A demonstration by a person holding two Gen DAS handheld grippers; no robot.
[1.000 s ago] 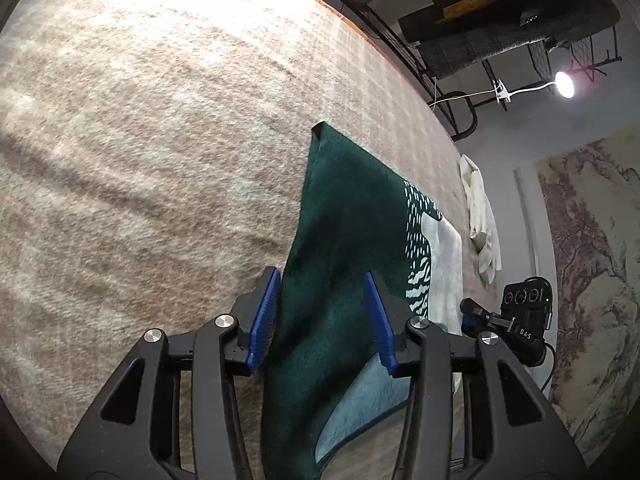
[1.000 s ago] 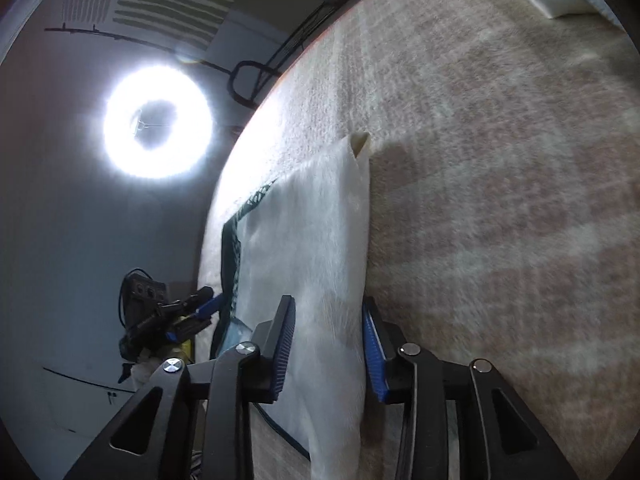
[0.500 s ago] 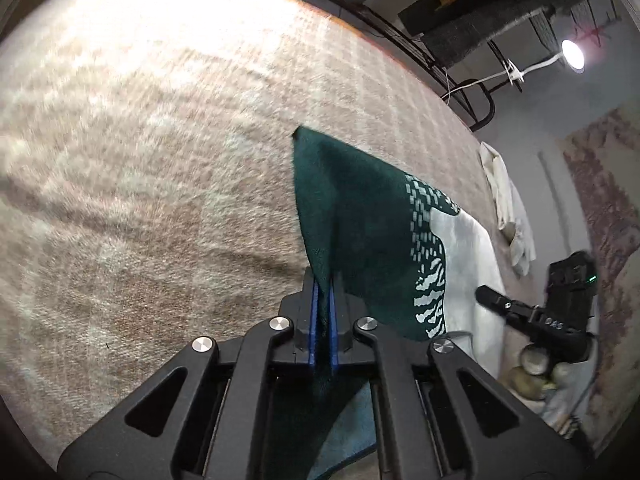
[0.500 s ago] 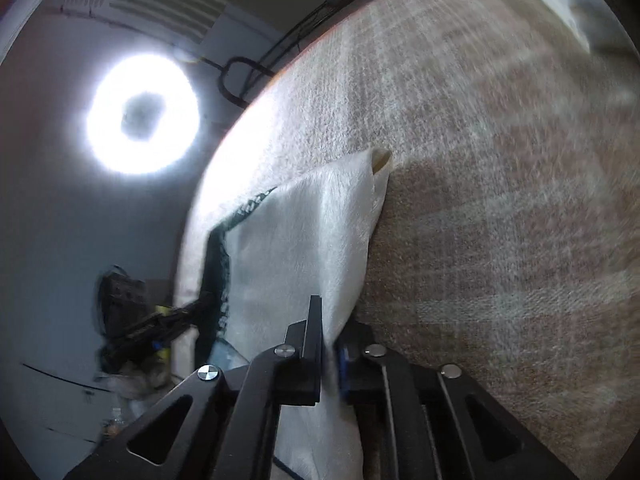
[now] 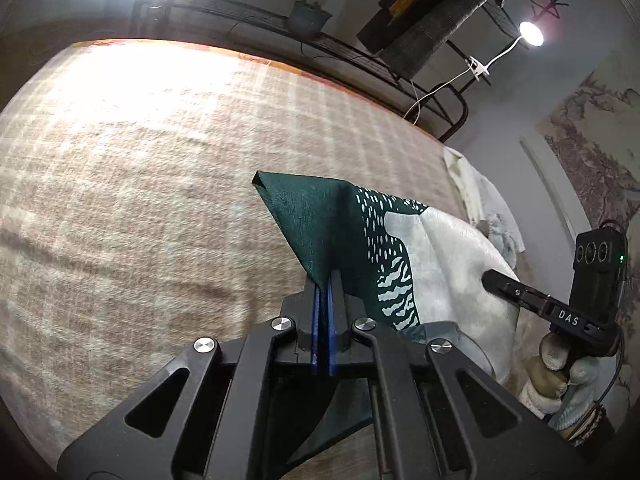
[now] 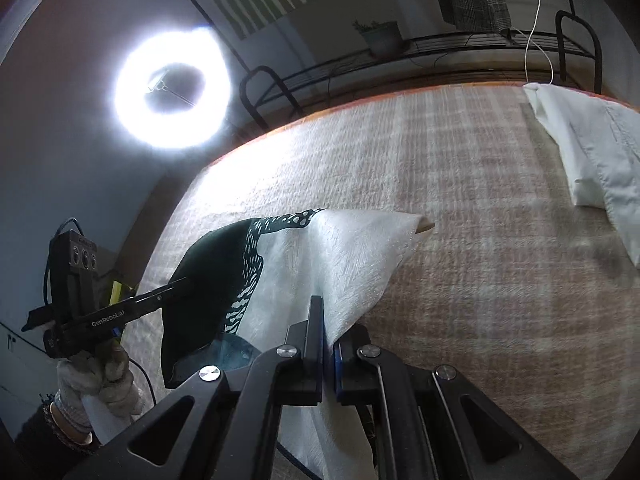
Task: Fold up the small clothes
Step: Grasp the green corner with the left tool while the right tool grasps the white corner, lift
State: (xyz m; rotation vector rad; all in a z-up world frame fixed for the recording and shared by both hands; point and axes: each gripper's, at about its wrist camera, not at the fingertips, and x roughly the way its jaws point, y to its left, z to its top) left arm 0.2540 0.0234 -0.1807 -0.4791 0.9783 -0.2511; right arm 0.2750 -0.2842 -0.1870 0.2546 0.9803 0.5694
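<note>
A small cloth, dark green on one side and white on the other with a dotted and striped pattern between, is lifted off the plaid blanket. My left gripper (image 5: 323, 280) is shut on the cloth's green edge (image 5: 316, 224). My right gripper (image 6: 326, 312) is shut on its white edge (image 6: 352, 256). The cloth hangs stretched between both grippers, its far corners raised. The right gripper also shows in the left wrist view (image 5: 540, 300), and the left gripper in the right wrist view (image 6: 120, 308).
The beige plaid blanket (image 5: 140, 200) covers the surface. Folded white cloth (image 6: 592, 148) lies at the far right of the blanket. A black metal rack (image 6: 420, 52) with a potted plant stands behind, and a bright ring light (image 6: 172, 92) shines at the left.
Both grippers closed on the cloth's edges, then lifted it; the cloth rose off the blanket and both views tilted up toward the rack.
</note>
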